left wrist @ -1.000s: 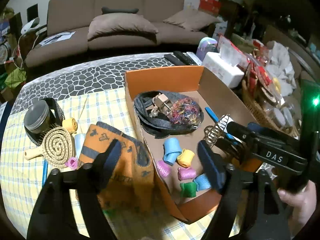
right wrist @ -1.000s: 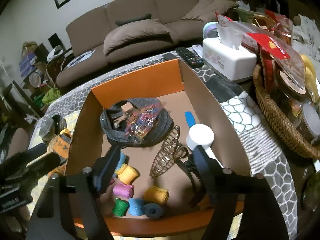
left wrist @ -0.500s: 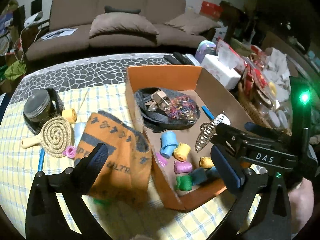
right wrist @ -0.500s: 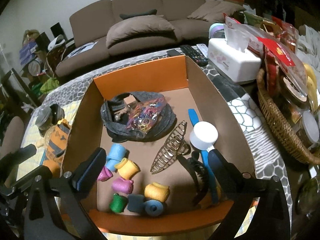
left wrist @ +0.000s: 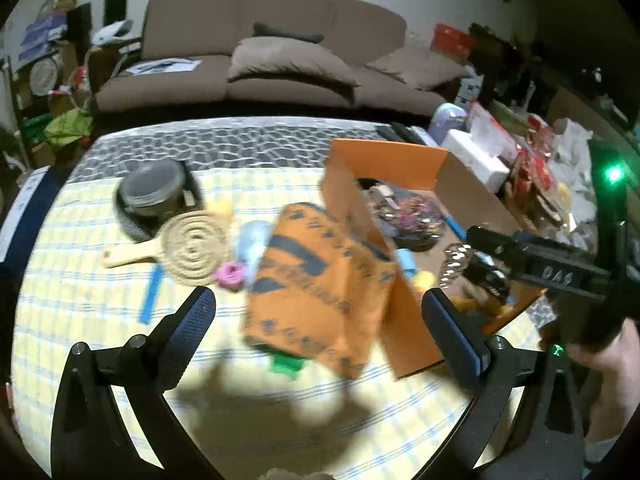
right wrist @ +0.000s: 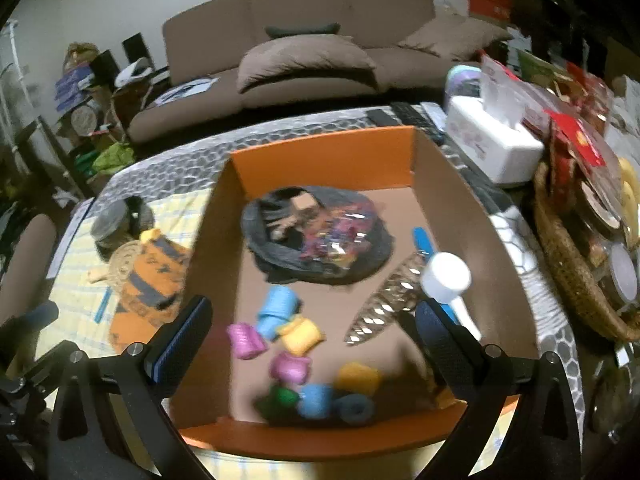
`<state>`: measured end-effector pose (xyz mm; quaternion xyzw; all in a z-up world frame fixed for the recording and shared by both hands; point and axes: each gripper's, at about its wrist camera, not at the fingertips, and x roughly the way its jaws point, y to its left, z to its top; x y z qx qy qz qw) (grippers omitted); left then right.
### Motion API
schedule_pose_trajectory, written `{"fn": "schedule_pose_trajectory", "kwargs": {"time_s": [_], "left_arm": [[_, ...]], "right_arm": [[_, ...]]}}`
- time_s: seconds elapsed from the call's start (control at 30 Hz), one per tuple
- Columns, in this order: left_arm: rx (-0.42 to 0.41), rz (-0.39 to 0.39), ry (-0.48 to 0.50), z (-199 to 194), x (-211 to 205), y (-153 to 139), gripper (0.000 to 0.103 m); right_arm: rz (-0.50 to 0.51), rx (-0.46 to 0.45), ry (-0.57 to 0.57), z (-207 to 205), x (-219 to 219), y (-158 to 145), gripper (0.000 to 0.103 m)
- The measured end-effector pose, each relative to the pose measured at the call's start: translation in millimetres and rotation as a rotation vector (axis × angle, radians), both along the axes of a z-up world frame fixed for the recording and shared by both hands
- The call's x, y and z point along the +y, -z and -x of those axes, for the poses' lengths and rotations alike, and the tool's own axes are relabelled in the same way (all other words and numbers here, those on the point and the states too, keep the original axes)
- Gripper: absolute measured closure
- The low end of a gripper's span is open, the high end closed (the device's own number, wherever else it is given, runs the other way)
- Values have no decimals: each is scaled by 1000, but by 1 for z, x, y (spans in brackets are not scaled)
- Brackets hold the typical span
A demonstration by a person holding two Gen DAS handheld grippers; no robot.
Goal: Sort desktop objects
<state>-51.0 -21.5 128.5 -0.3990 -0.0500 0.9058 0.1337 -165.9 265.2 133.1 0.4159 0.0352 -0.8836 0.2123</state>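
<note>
An orange cardboard box sits on the table and holds several coloured thread spools, a gold hair claw, a white scoop and a grey pouch of small items. My right gripper is open and empty above the box's near end. My left gripper is open and empty, above an orange and navy cloth lying against the box's left wall. A pink spool and a green item lie beside the cloth.
A woven coaster with handle, a lidded jar and a blue stick lie on the checked tablecloth at left. A tissue box and a wicker basket of snacks stand right of the box. A sofa is behind.
Both grippers have opened wider and pulled back and up. The left view has swung left, over the cloth. The hair claw now lies loose in the box.
</note>
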Motion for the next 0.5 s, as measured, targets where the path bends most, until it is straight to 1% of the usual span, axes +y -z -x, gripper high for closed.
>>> {"fn": "schedule_pose_trajectory", "kwargs": {"time_s": [0.2,0.27,0.37,0.43,0.5], "left_arm": [[-9,1,-85,-3,-52,11,0],[-15,-10,-118,-2,-70,16,0],[-44,-37,-137,1,-91,26,0],[-51,-44,-142,4,-96,30,0],[-62,-76,-116,6,-95,33,0]], "right_arm": [[19,17,-58,-13,-30,-8,1],[27,20,-79,-18,-42,-10,1],[39,17,-117,-24,-60,-10,1],[38,18,-135,-27,-70,-10,1],[31,19,-150,-30,-82,-7,1]]}}
